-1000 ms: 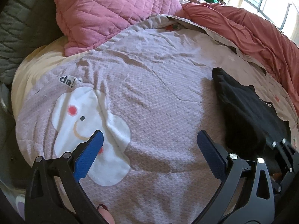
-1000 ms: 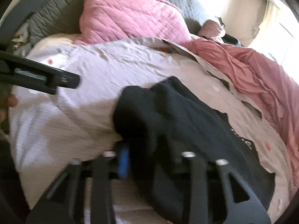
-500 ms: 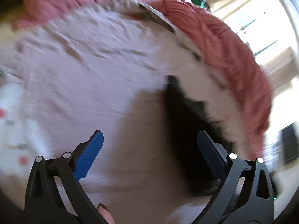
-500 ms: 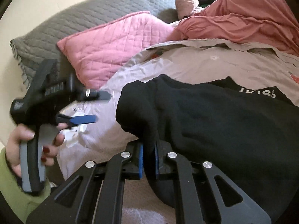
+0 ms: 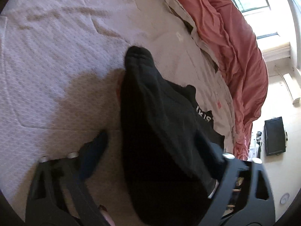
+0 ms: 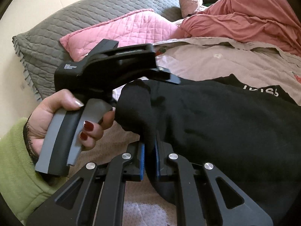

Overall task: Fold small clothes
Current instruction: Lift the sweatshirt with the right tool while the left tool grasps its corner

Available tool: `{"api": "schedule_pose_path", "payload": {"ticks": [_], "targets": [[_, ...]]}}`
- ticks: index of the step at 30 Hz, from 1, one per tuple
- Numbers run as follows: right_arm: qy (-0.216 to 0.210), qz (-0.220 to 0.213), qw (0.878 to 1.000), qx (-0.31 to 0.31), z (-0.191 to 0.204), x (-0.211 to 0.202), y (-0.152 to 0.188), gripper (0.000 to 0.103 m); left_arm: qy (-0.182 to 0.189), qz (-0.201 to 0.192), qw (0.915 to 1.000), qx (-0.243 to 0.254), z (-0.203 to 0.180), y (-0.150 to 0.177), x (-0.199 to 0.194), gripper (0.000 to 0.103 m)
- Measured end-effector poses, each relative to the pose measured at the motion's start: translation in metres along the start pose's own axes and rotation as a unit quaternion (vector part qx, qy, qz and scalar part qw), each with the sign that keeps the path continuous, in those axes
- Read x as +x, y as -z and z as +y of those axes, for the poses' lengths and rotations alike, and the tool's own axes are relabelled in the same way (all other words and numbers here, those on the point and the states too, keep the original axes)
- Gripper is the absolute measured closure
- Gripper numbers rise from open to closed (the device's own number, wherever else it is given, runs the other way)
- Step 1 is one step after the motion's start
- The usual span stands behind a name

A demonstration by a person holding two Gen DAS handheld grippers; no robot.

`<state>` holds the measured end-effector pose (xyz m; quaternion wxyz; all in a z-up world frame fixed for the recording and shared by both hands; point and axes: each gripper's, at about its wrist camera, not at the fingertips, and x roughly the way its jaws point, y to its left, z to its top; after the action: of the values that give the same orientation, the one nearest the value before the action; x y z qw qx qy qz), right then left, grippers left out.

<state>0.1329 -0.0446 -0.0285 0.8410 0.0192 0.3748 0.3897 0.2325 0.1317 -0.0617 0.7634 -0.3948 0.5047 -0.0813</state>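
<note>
**Right wrist view: black garment clamped at one end, left jaws closing around it**

Right wrist view shows the right gripper (image 6: 149,162) with its blue pads pressed together on a bunched fold of the black garment (image 6: 216,124). The cloth rises from the jaws in a rounded lump and spreads rightward over the pale quilted bedspread (image 6: 216,60), white lettering visible on its far part. The left gripper (image 6: 169,77) reaches in from the left, held by a hand (image 6: 62,120) with dark red nails and a green sleeve (image 6: 13,154); one finger lies over the top of the garment's raised lump.

Left wrist view shows the same garment (image 5: 160,131) running up between the two fingers of the left gripper (image 5: 158,146). Its jaws are closing. The left pad stands clear of the cloth with bedspread (image 5: 47,66) showing between them; the right finger lies against or under the fabric, and contact there cannot be confirmed.

A pink pillow (image 6: 124,28) and grey pillow (image 6: 56,24) lie at the head of the bed. A salmon blanket (image 5: 225,37) is heaped along the far side.
</note>
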Motion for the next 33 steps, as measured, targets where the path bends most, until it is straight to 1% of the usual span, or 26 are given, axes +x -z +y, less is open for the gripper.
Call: {"api": "schedule_pose_path", "payload": {"ticks": [2,5,6,10,12,17,18,22,25,30,33], "targets": [[-0.001,0.004,1.0,-0.002,0.002,0.003,0.002,0.095,0.0,0.009,1.0,0.003,-0.004,0.002,0.006,0.059],[-0.003,0.001,1.0,0.0,0.001,0.002,0.003,0.095,-0.027,-0.003,0.9992,0.029,-0.011,0.006,0.004,0.083],[-0.004,-0.002,1.0,0.002,0.0,0.0,0.002,0.095,-0.029,-0.007,0.999,0.033,-0.013,0.008,0.002,0.087],[-0.009,-0.021,1.0,0.011,-0.004,-0.011,0.0,0.095,-0.031,-0.026,0.998,0.048,-0.027,0.012,-0.012,0.091],[-0.011,-0.042,0.999,0.014,-0.006,-0.024,-0.002,0.095,-0.027,-0.036,0.9972,0.06,-0.041,0.015,-0.022,0.092],[-0.013,-0.094,0.995,0.044,-0.025,-0.064,-0.005,0.095,-0.016,-0.049,0.9936,0.101,-0.09,0.024,-0.036,0.092],[-0.012,-0.105,0.993,0.051,-0.031,-0.075,-0.005,0.095,-0.014,-0.051,0.9921,0.114,-0.106,0.028,-0.037,0.092],[-0.005,-0.138,0.988,0.067,-0.048,-0.107,-0.003,0.095,-0.006,-0.053,0.9886,0.14,-0.149,0.039,-0.029,0.091],[0.005,-0.156,0.984,0.083,-0.065,-0.13,0.004,0.095,-0.011,-0.05,0.9854,0.163,-0.177,0.048,-0.017,0.091],[0.022,-0.171,0.978,0.114,-0.092,-0.151,0.019,0.095,-0.025,-0.031,0.9818,0.186,-0.21,0.064,0.013,0.091],[0.034,-0.174,0.976,0.126,-0.104,-0.16,0.029,0.095,-0.033,-0.02,0.9791,0.2,-0.221,0.074,0.03,0.091]]}}
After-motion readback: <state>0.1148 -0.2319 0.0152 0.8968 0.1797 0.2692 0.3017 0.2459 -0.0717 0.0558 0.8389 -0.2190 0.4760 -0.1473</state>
